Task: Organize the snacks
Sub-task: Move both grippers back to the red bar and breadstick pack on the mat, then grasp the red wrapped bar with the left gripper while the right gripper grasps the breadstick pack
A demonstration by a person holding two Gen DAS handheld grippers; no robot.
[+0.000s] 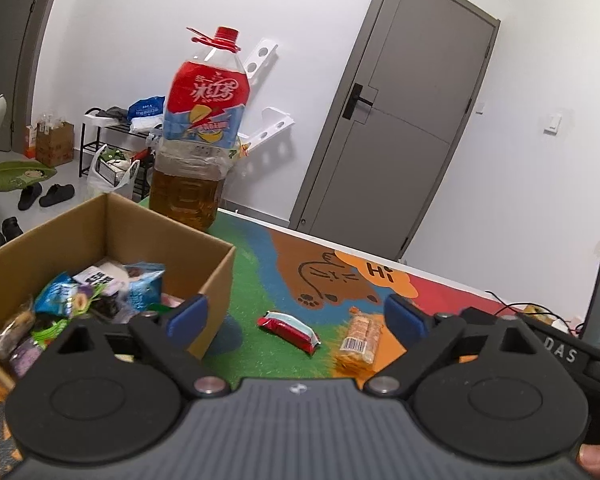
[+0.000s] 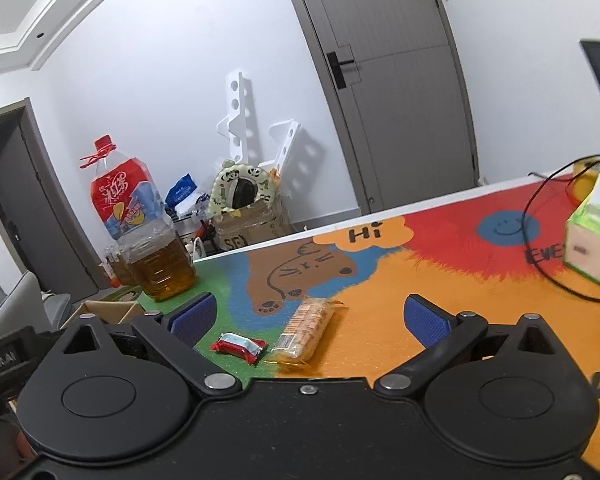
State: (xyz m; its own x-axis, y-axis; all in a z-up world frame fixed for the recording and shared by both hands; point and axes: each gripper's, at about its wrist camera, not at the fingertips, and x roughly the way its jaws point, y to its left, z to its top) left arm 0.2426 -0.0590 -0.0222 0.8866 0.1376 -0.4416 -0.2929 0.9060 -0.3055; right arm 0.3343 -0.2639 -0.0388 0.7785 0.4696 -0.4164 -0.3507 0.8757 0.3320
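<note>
A cardboard box (image 1: 216,276) at the left holds several snack packets (image 1: 76,300). A red-and-white snack bar (image 1: 288,330) and an orange cracker pack (image 1: 360,340) lie on the colourful mat to the right of the box. My left gripper (image 1: 296,318) is open and empty, just above the mat with both snacks between its fingers' line of sight. In the right wrist view, my right gripper (image 2: 312,318) is open and empty, above the red snack bar (image 2: 239,347) and the cracker pack (image 2: 306,330). The box's corner (image 2: 104,312) shows at the left.
A large iced-tea bottle (image 1: 198,132) stands behind the box; it also shows in the right wrist view (image 2: 140,232). A tissue box (image 2: 594,232) and black cables (image 2: 540,240) sit at the right of the table. The table's far edge (image 1: 340,242) runs behind the mat.
</note>
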